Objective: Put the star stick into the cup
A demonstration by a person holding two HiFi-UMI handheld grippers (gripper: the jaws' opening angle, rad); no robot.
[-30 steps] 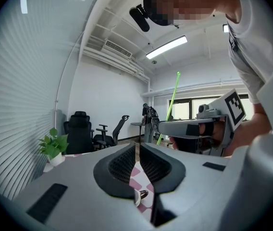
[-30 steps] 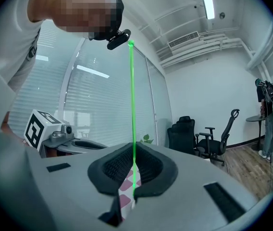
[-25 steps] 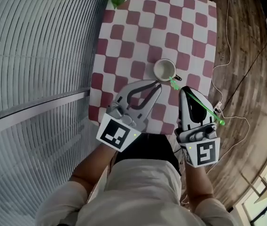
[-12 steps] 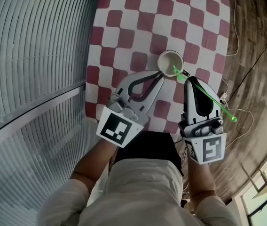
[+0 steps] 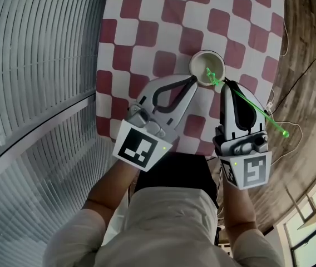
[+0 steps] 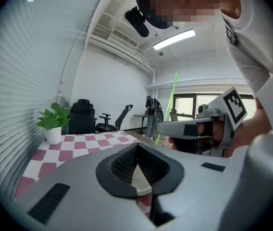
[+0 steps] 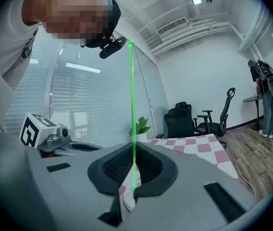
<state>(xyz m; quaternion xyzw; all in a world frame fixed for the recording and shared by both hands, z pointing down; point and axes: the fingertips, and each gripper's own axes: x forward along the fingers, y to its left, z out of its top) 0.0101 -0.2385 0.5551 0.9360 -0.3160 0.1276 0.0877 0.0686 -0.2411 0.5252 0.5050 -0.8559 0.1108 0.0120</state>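
1. Not yet done: the star stick (image 5: 258, 112) is clamped between the closed jaws of the right gripper (image 5: 227, 84), slanted, with its lower end over the mouth of the cup (image 5: 198, 60); lowering and release are judged to be left
2. The left gripper (image 5: 192, 80) is seen just beside the cup, jaws together, nothing held
3. Stick: thin, straight, bright green. Cup: round, white, smooth. Cloth (image 5: 147, 15): red-and-white checks. Pads (image 7: 116, 165): black, ribbed

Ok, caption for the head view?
Right tongs hold the green star stick over the white cup; left tongs shut near it.
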